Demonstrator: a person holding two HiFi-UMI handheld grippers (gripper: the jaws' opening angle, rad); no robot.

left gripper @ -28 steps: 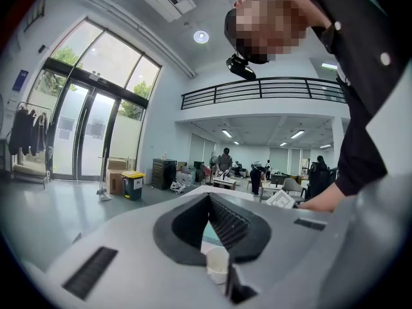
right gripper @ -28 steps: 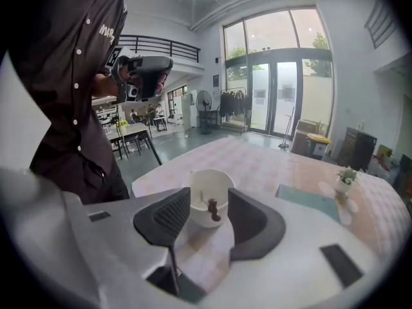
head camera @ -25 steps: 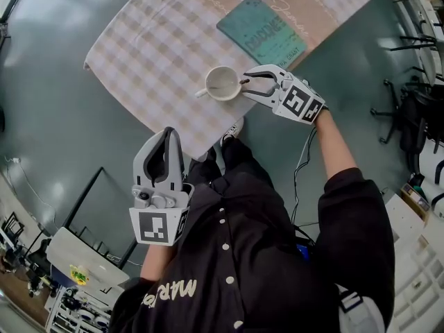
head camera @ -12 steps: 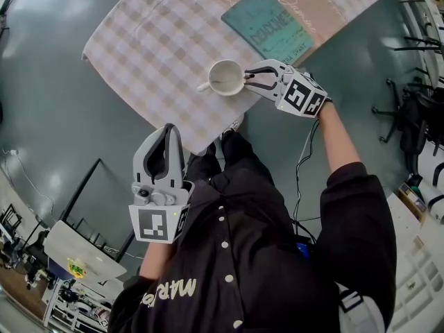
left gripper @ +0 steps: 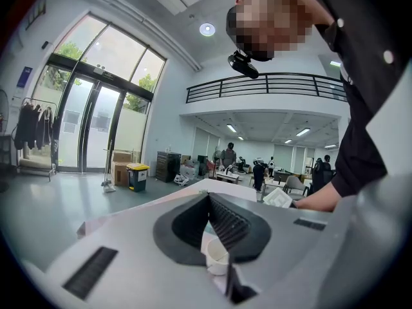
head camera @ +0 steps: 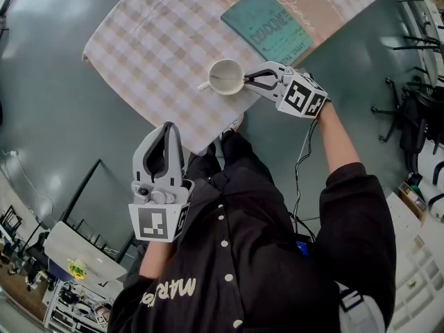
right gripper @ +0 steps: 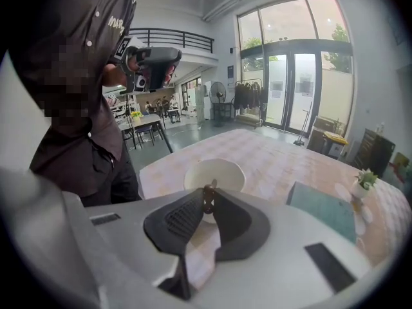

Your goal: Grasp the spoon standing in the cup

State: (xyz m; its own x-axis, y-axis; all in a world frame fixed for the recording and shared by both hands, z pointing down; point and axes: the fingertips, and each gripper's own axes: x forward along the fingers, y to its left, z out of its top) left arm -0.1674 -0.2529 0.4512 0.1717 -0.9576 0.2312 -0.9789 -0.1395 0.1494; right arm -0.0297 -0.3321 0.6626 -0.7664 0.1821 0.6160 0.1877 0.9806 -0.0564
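Head view: the right gripper sits at the right rim of the cup on the checked surface. Its fingers, spread wide a second ago, have just been closing on the handle of the spoon, which stands in the cup. The left gripper hangs by the torso, well apart, just where it was.

Left gripper view: fingers pressed together at the tips, nothing between them.

Right gripper view: both fingers pinch the dark spoon handle, with the white cup just behind.
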